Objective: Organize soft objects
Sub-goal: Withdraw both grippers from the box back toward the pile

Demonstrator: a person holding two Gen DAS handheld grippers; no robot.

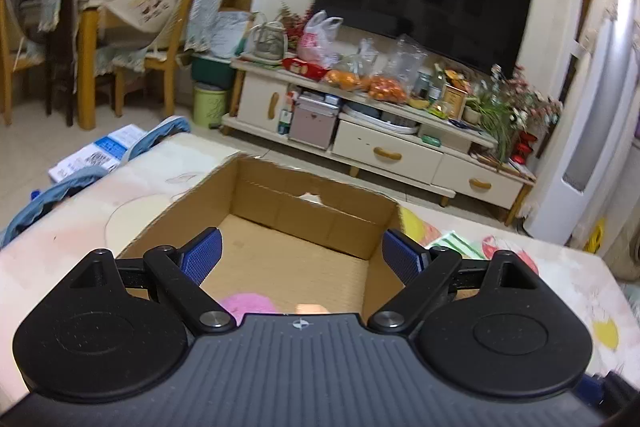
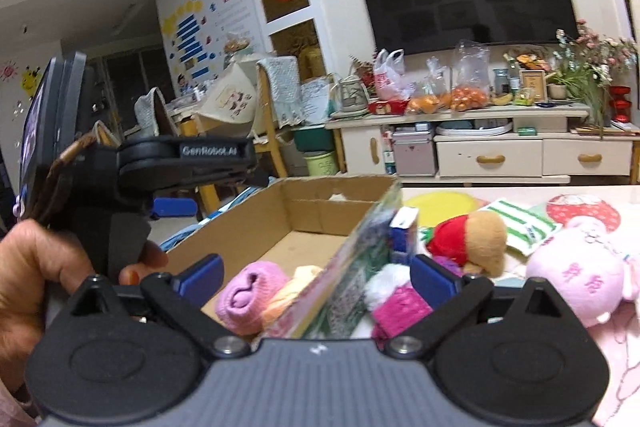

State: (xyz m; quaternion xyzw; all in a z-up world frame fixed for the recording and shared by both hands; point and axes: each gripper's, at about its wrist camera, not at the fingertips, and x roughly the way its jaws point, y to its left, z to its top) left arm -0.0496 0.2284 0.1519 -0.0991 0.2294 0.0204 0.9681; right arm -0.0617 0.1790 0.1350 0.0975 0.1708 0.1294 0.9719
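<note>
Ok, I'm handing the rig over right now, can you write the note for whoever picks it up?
Left tool: open, empty, over the box.
Right tool: open, empty, at the box's near right corner.
Done: pink sock and a pale roll lie in the box.
Left: magenta sock, bear and pink plush on the table right of it.

My left gripper (image 1: 300, 259) wears matt black plastic arms with shiny metal pivot screws, and its fingers (image 1: 202, 257) carry blue rubbery pads with a fine knobbly grain. The cardboard box (image 1: 276, 203) is plain brown, dull and ragged along its rim. At its near corner lies a pink rolled cloth (image 2: 250, 291), soft ribbed knit. Beside the box on the table edge sit a fuzzy magenta sock (image 2: 400, 307) and a plush pink toy (image 2: 580, 279), both nappy fabric.
</note>
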